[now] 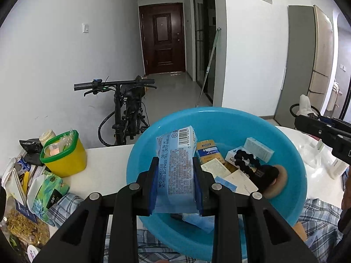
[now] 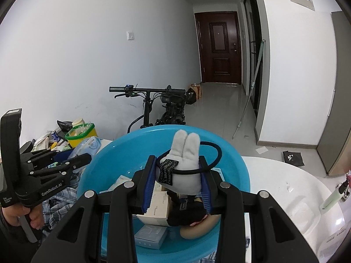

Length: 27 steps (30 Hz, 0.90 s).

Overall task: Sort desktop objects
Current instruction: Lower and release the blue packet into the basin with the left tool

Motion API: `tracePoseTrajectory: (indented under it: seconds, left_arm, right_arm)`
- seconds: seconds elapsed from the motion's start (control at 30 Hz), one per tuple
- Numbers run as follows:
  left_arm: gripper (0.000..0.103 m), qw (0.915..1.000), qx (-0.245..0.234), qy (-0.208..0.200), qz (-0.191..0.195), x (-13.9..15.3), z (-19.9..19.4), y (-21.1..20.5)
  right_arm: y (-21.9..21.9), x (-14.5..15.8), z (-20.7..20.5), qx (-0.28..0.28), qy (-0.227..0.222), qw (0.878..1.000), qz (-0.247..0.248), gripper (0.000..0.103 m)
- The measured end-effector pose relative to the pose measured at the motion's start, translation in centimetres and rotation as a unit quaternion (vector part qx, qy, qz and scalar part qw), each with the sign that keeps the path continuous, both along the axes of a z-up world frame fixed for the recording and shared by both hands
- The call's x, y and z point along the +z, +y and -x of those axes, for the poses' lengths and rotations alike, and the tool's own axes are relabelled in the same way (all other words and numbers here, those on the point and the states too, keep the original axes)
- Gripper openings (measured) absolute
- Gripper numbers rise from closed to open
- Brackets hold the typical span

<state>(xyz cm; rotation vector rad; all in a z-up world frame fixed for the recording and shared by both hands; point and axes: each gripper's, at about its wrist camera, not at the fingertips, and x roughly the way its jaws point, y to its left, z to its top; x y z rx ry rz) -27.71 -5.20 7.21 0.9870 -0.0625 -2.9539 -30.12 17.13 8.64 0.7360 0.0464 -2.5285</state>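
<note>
A white desk (image 1: 105, 160) carried a round blue plastic basin (image 1: 291, 153), which sat near the desk's front edge on a crumpled blue-checked cloth (image 1: 318, 219). Clutter crowded the desk's left edge, a yellow tub with a green rim (image 1: 65, 160) among it. Small cartons, a black beaded bracelet (image 1: 248, 164) and a black-and-tan puff (image 1: 274, 182) lay loose in the basin.

The left tool (image 1: 175, 171) was pinching a pale blue printed wipes packet (image 1: 175, 153), held above the basin's near side. The right tool (image 2: 178, 177) was pinching a grey plush rabbit hair tie (image 2: 186, 166), its black elastic loop (image 2: 215, 153) hanging free past the right pad, also over the basin.

The likeliest trouble appeared to be collision: both tools hung over one basin, and lowering together could knock them. The slack packet might sag or slide from the pads if tilted. The elastic loop could snag on a finger at release and drag the rabbit back out. The basin, resting on cloth, might tip if its rim were pushed.
</note>
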Motion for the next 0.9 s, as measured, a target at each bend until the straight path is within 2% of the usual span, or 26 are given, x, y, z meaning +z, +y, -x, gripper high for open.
tracePoseTrajectory:
  seconds: [0.57, 0.9]
  left_arm:
    - [0.029, 0.9997, -0.016, 0.016, 0.000, 1.1, -0.8, 1.0]
    - [0.029, 0.9997, -0.022, 0.011, -0.001, 0.8, -0.7, 1.2]
  right_arm:
    - [-0.9, 0.5, -0.6, 0.005, 0.010, 1.000, -0.016, 0.035]
    - [-1.2, 0.2, -0.5, 0.007, 0.007, 1.000, -0.019, 0.035]
